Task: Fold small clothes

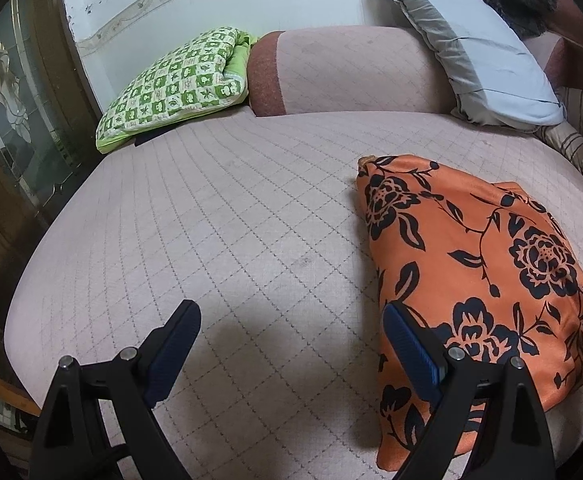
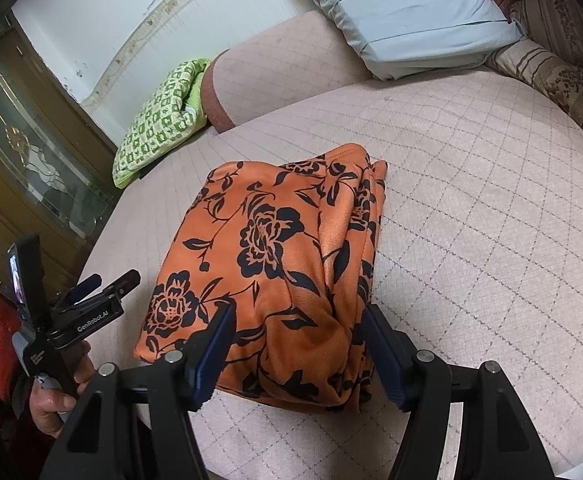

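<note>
Bed (image 2: 471,208) first: it is big, pink, with a crisscross pattern, and everything sits on it. At the back lie a grey pillow (image 2: 407,16) and a green checked blanket (image 2: 159,120), both well apart from the work.

Next comes the orange flowered cloth (image 2: 275,264). It lies on the bed as a thick folded bundle. Its long way runs from the near edge of the bed toward the pillows.

Right gripper (image 2: 297,356) is the nearer one. It points down at the near end of the bundle. Its jaws are spread wide, one on each side of that end, and they do not squeeze it. I think this gripper could grab the cloth just by closing or dipping a little.

Left gripper (image 1: 291,344) is off to the side. The cloth lies to its right, just past its right finger. Its jaws are spread too, with only bare bed between them. It would have to slide right to help.
</note>
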`<state>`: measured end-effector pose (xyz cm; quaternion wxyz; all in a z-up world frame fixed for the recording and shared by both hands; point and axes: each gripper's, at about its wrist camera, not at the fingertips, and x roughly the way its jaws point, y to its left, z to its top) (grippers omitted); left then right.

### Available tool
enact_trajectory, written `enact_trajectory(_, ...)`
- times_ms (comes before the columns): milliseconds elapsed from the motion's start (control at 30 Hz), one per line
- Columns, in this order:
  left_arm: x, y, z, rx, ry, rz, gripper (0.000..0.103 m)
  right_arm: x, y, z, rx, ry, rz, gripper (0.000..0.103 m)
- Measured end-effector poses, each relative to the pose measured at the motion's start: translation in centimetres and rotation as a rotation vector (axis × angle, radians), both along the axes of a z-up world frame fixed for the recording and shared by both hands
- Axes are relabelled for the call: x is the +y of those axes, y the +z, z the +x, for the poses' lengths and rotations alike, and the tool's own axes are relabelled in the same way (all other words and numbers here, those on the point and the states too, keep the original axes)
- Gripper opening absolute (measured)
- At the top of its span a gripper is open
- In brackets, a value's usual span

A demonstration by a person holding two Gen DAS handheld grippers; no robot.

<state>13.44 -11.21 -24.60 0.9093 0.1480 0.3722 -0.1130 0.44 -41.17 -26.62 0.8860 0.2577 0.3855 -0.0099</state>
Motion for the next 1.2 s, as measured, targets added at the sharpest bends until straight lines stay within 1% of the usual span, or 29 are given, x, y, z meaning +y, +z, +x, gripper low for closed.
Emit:
enact_trajectory(333, -0.4, -0.1, -0.1, -0.01, -0.018, 0.003, 0.093, 0.2, -0.4, 0.5, 0.011, 0.005, -0.001, 0.069)
enact_trajectory(767, 0.4, 0.8, 0.4, -0.027, 0.009, -0.045, 0.093, 0.1, -0.4, 0.7, 0.004, 0.014, 0.013, 0.069)
enact_trajectory(1067, 0.6, 1.6, 0.4, -0.043, 0.014, -0.064, 0.093, -0.8, -0.4, 0.7, -0.009, -0.005, 0.062, 0.069)
enact_trajectory(1200, 0.8, 2.1, 0.3, -0.058, 0.02, -0.075, 0.093, -0.9, -0.4, 0.7, -0.006, -0.004, 0.067, 0.069)
